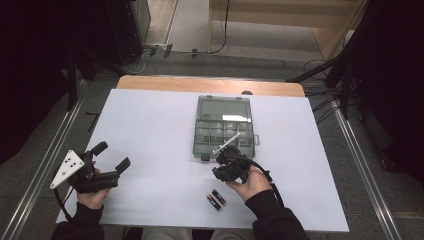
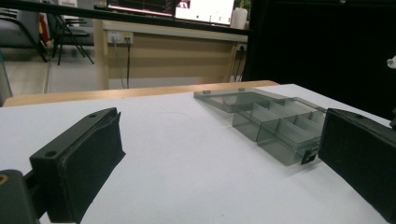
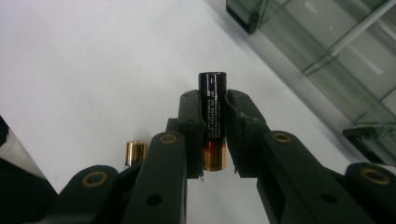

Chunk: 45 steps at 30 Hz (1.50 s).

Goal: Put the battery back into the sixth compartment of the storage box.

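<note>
Battery [image 3: 213,116], black with a copper-coloured end, stands clamped between the pads of your right tongs [image 3: 214,122], its black end rising above the fingertips and its copper end showing below them. In the high view, you hold these right tongs [image 1: 227,159] just at the near edge of the organiser box [image 1: 223,128], raised off the white table [image 1: 150,125]. Their jaws are pinched on the battery's sides, which run lengthwise along the pads.

The organiser box is a smoky translucent case lying open on the table, its lid folded back on the far side and its rows of compartments toward you. A white stick-like piece [image 1: 226,143] lies slanted across the near compartments; what it is cannot be told.

Two more batteries [image 1: 216,199] lie side by side on the table nearer to you than the box, just beside your right hand [image 1: 252,183]. In the right gripper view, the copper end of one of them [image 3: 134,152] peeks out beside the tongs.

Your left tongs [image 1: 111,156] sit well to the left of the box, low over the table, with jaws spread wide and nothing between them. In the left gripper view, the box [image 2: 275,122] appears beyond the gap between the two black pads [image 2: 84,163].
</note>
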### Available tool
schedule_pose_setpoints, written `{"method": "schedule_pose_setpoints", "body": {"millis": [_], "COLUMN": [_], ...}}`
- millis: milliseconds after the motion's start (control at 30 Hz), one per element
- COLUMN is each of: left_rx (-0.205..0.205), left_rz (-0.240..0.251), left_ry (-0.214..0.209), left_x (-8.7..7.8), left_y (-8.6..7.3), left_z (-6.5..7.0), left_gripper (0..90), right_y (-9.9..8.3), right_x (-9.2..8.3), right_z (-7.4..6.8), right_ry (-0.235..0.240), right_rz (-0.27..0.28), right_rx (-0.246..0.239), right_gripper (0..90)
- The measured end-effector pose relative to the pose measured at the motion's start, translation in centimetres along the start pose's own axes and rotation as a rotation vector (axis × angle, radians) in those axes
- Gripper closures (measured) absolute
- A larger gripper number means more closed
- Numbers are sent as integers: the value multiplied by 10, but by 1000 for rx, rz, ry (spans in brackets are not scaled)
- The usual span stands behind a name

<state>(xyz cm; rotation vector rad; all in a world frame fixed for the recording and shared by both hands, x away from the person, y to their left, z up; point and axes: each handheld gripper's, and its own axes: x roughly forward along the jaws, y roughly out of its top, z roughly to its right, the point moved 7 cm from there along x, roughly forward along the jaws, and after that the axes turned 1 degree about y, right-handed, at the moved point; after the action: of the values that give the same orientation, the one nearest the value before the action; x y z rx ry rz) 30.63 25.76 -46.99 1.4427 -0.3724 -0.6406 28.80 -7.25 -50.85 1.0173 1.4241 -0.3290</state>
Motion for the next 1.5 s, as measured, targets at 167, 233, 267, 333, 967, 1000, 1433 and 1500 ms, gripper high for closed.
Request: {"method": "schedule_pose_setpoints", "body": {"millis": [167, 233, 267, 333, 967, 1000, 1433, 1500], "left_rx": [1, 2, 2, 1, 4, 5, 4, 2], "left_rz": [-1, 0, -2, -1, -4, -4, -5, -4], "left_ry": [-2, -2, -2, -3, -7, -8, -10, -9], "left_x": [1, 0, 1, 1, 1, 1, 1, 1], "left_y": [0, 0, 0, 0, 0, 0, 0, 0], "left_z": [0, 1, 1, 0, 0, 0, 0, 0], "left_gripper": [0, 0, 0, 0, 0, 0, 0, 0], "right_y": [10, 12, 13, 15, 36, 37, 50, 51], "right_x": [-2, -2, -1, -1, -10, -11, -5, -3], "right_z": [6, 7, 8, 9, 33, 34, 45, 47], "right_ry": [1, 3, 4, 7, 37, 41, 93, 104], "right_rz": [57, 67, 75, 92, 318, 330, 403, 405], "right_rx": [24, 29, 39, 58, 257, 270, 426, 447], "right_gripper": [781, 781, 781, 781, 781, 781, 781, 780]}}
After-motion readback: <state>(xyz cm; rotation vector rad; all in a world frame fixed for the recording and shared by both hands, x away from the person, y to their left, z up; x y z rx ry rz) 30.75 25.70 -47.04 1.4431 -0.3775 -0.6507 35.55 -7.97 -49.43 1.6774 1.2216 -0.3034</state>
